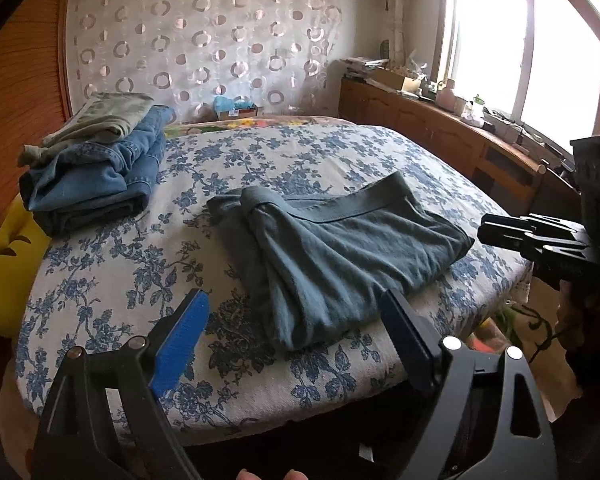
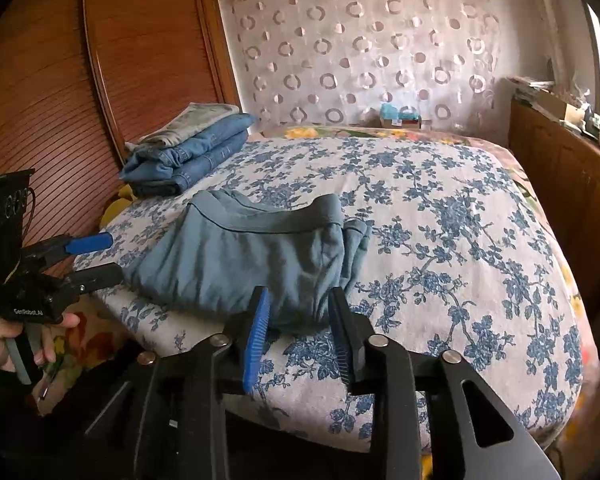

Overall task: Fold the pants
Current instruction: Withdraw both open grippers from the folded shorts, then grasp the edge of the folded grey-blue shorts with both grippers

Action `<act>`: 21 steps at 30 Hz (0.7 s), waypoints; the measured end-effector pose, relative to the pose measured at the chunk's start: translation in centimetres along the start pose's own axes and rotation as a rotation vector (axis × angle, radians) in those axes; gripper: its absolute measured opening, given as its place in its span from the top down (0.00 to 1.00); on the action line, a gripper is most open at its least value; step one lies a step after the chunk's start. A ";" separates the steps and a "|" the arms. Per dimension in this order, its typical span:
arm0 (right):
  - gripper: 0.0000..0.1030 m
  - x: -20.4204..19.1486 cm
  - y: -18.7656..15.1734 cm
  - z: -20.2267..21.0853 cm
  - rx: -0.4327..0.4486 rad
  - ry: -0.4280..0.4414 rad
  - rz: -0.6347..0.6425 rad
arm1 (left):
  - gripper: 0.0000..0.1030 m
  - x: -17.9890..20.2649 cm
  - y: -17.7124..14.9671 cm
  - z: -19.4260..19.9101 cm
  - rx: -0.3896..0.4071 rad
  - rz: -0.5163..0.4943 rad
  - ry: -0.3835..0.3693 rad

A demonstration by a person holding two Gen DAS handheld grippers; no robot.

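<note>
Grey-blue pants lie folded on the floral bed cover, waistband toward the far side. They also show in the right wrist view. My left gripper is open and empty, just above the near edge of the pants. It shows in the right wrist view at the left, beside the pants. My right gripper is open and empty, its jaws either side of the near corner of the pants. It shows in the left wrist view just right of the pants.
A stack of folded jeans with a grey garment on top sits at the bed's far left. A wooden wardrobe stands at the left. A wooden cabinet with clutter runs under the window. A yellow object lies beside the bed.
</note>
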State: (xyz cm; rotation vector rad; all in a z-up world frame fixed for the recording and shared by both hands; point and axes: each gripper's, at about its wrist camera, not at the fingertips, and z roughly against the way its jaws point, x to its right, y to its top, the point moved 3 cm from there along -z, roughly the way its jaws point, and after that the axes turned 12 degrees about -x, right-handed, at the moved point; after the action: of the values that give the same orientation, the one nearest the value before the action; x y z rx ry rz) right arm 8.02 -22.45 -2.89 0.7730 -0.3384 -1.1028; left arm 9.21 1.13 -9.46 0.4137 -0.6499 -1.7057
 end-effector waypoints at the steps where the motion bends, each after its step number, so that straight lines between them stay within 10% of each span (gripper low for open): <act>1: 0.63 0.0 0.1 -0.1 0.001 -0.001 0.000 | 0.15 0.0 0.1 0.0 0.002 0.000 0.001; 21: 0.53 1.5 5.2 -5.7 -0.069 0.017 -0.014 | 0.15 -3.9 6.3 -4.4 -0.062 0.045 -0.004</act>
State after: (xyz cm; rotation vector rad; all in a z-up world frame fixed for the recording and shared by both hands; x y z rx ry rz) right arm 15.58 -20.33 -3.42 0.7244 -0.2799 -1.1152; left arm 17.57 3.17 -9.22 0.3492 -0.6032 -1.6805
